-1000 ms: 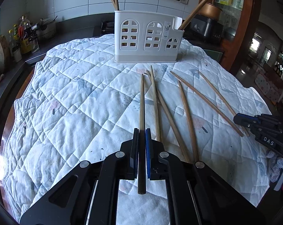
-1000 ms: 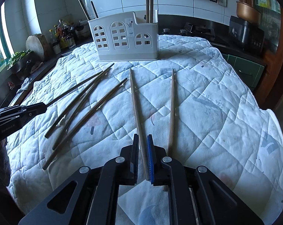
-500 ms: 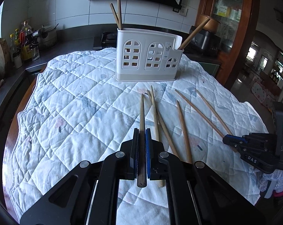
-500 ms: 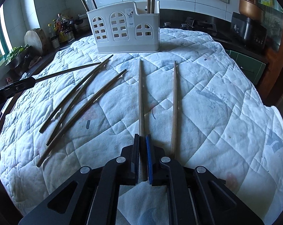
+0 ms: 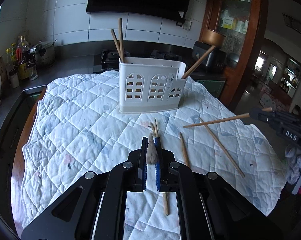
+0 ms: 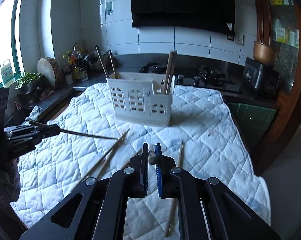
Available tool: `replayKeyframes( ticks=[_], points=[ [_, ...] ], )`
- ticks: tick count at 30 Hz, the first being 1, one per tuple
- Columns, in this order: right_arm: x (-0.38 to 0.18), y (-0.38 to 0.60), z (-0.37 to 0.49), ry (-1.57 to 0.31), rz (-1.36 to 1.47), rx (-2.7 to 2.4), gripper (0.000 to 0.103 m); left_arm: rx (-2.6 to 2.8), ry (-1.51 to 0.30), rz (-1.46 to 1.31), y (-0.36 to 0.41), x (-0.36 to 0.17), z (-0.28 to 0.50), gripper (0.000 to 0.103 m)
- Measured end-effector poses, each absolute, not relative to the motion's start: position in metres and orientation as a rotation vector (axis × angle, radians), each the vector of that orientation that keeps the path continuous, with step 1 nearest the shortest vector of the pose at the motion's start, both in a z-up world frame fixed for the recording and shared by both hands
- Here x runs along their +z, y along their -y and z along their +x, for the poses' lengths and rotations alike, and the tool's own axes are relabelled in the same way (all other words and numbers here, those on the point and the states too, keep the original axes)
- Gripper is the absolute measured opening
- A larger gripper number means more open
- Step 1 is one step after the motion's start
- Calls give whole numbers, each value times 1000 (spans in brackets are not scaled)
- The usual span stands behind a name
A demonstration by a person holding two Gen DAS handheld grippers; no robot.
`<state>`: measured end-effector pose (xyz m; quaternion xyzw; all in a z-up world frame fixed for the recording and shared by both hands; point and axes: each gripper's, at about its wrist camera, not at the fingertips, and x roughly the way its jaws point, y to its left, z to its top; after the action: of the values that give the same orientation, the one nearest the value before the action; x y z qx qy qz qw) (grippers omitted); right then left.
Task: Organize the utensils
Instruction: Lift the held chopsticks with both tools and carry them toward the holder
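Both grippers have risen off the quilted cloth since the earlier frames, each carrying one chopstick up with it.

From the left wrist view, the left gripper (image 5: 151, 140) is clamped narrowly on a chopstick (image 5: 151, 154) that points straight ahead, so only its blunt butt end shows between the blue pads. Ahead, at the far edge of the quilted cloth (image 5: 74, 120), stands the white holder (image 5: 150, 90), with two chopsticks upright in its left end and one leaning out of its lower right compartment. Loose chopsticks (image 5: 222, 146) lie on the cloth between holder and gripper, toward the right side. At the right edge of the cloth the right gripper (image 5: 256, 114) appears from the side, pinching its own chopstick (image 5: 216, 121), which hangs level above the cloth.

From the right wrist view, the right gripper (image 6: 152, 147) is likewise closed on that stick's butt end. This view alone shows the left gripper (image 6: 54, 129) from the side, at the cloth's left edge, its chopstick reaching toward the middle. Here the holder (image 6: 142, 104) shows sticks at both ends, and one loose chopstick (image 6: 175, 184) lies beneath the right finger.
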<state>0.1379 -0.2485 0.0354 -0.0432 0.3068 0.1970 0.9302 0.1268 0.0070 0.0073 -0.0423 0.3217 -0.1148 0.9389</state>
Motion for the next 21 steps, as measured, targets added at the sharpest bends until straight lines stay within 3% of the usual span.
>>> replayKeyframes(
  ticks=[12,21],
  points=[
    [148,231,196,-587,-118,471,7,-266,-613,-30,-8,60,169,5],
    [189,221,230,-580,-147,444,7,-273,-505,-11,0,124,192,5]
  ],
)
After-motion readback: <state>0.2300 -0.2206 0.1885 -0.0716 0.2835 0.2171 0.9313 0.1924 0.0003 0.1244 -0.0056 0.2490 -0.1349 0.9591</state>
